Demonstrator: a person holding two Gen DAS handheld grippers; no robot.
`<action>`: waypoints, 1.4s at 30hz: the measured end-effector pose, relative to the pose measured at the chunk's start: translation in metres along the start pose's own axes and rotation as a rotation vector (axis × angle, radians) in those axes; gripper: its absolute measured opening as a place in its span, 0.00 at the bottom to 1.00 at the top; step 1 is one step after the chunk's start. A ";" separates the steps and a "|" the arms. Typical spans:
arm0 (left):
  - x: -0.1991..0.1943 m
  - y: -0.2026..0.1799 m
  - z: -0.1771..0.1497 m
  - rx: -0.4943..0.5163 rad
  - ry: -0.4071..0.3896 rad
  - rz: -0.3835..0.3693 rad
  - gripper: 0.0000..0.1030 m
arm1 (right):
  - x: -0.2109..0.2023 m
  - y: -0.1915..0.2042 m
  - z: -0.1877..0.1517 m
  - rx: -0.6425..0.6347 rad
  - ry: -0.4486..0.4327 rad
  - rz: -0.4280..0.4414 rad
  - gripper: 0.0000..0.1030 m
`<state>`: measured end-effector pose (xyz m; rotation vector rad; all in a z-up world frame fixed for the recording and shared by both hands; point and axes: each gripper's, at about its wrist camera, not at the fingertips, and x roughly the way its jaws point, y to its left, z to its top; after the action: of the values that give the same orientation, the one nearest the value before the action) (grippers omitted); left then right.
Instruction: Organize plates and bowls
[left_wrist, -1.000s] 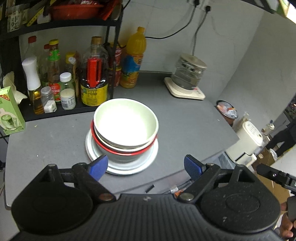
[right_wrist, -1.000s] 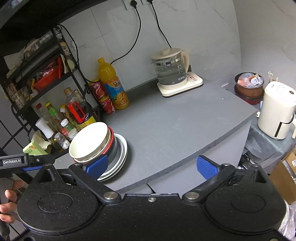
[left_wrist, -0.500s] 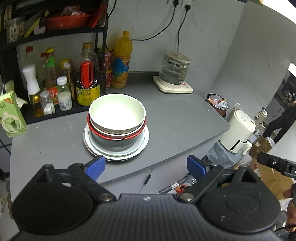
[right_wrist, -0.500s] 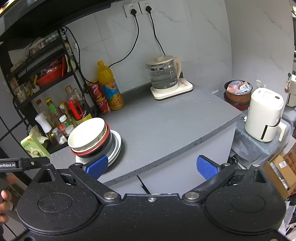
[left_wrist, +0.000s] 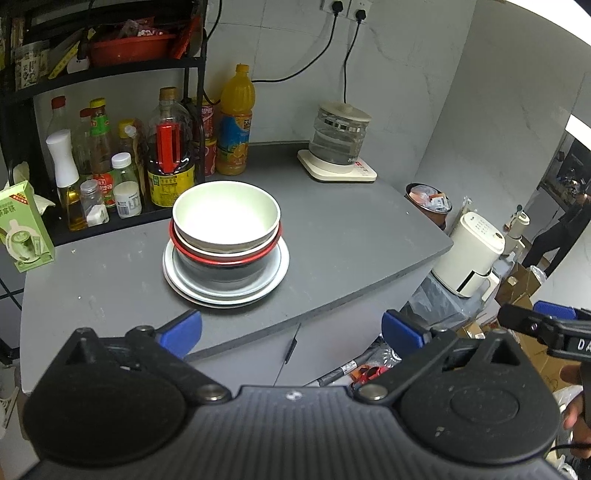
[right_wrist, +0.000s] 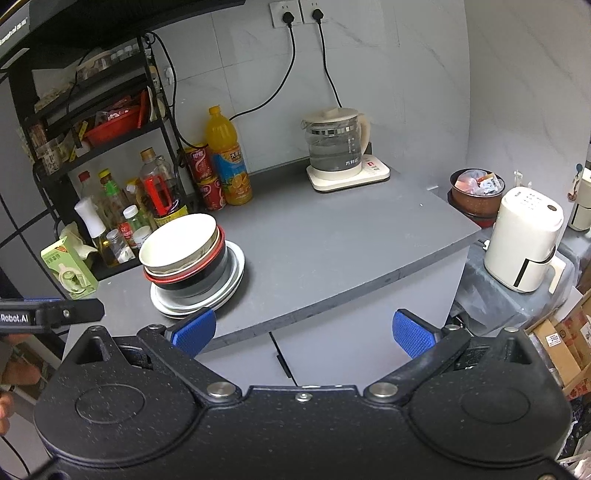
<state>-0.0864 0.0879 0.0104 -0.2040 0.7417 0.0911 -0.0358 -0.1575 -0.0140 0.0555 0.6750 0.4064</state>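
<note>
Hovering off counter (left_wrist: 351, 236), left gripper (left_wrist: 291, 334), right gripper (right_wrist: 304, 328) spread, seemingly empty

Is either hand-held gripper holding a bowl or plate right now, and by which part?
Nothing is held. The left hand-held gripper and right hand-held gripper are both open and empty, apart from the bowl stack.

Black speckled claw (right_wrist: 303, 332) bodies, blue ribbed pads (right_wrist: 410, 332), silver screws.
</note>
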 end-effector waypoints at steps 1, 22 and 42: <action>0.000 -0.001 -0.001 0.004 0.004 -0.001 1.00 | 0.000 0.000 -0.001 -0.001 0.001 0.003 1.00; 0.001 -0.009 -0.004 0.032 0.007 -0.007 1.00 | 0.005 -0.001 -0.002 -0.014 0.015 0.006 1.00; 0.002 -0.001 -0.005 0.022 0.008 0.008 1.00 | 0.004 0.004 0.000 -0.038 0.014 0.001 1.00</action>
<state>-0.0885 0.0859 0.0054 -0.1808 0.7513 0.0904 -0.0346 -0.1526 -0.0157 0.0172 0.6808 0.4201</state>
